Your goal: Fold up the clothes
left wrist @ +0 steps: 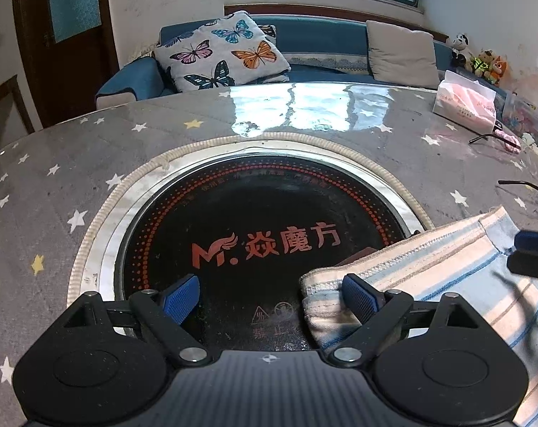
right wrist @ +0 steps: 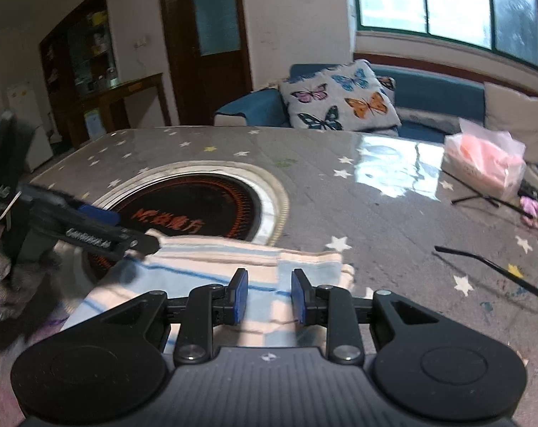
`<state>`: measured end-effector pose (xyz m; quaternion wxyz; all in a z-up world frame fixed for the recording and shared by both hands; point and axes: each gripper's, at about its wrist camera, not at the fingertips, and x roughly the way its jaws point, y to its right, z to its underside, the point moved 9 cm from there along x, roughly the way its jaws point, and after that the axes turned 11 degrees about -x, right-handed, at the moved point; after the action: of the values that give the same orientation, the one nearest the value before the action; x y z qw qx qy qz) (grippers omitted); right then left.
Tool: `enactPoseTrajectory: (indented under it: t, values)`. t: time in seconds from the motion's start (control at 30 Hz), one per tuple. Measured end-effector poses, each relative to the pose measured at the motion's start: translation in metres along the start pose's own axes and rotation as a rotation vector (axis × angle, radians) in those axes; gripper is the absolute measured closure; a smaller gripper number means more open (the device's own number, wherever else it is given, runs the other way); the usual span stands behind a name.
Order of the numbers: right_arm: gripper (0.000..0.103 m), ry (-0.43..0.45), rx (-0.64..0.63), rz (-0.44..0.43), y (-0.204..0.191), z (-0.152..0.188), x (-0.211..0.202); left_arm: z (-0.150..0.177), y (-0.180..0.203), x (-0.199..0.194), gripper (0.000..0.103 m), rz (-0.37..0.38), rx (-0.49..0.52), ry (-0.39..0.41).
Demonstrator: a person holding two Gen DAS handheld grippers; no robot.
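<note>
A striped cream, blue and tan garment [left wrist: 443, 267] lies folded on the table, its left end over the black round heater plate [left wrist: 254, 235]. It also shows in the right wrist view [right wrist: 233, 267]. My left gripper [left wrist: 269, 297] is open wide, its right finger resting at the garment's left folded edge; nothing is between the pads. My right gripper [right wrist: 269, 293] is open above the garment's near part, holding nothing. The left gripper shows in the right wrist view [right wrist: 101, 231]; the right gripper's tip shows in the left wrist view [left wrist: 532, 252].
The table [left wrist: 91, 149] has a grey star-print cover under glass. A pink tissue pack [left wrist: 464, 101] and glasses [left wrist: 493, 135] sit at its far right. A thin black rod [right wrist: 489, 263] lies right of the garment. A blue sofa with a butterfly cushion [left wrist: 222, 53] stands behind.
</note>
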<state>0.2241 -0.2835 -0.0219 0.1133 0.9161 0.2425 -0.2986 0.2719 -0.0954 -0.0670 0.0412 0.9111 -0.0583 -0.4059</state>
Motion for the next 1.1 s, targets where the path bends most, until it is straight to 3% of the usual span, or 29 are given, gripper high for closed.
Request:
enactPoseTrajectory:
  t: [0.27, 0.53, 0.8, 1.1]
  values:
    - [0.077, -0.04, -0.075, -0.018, -0.02, 0.02, -0.016, 0.0, 0.0, 0.0, 0.013, -0.009, 0.006, 0.0]
    - [0.077, -0.044, -0.059, -0.055, -0.038, 0.043, -0.057, 0.0, 0.001, 0.0, 0.013, -0.016, 0.015, 0.002]
    - [0.077, -0.083, -0.058, -0.015, -0.038, 0.078, -0.087, -0.001, 0.001, 0.0, 0.012, -0.025, 0.025, 0.002]
    - [0.077, -0.003, -0.037, -0.031, -0.04, 0.057, -0.102, 0.003, 0.005, -0.038, 0.013, -0.005, 0.029, 0.036]
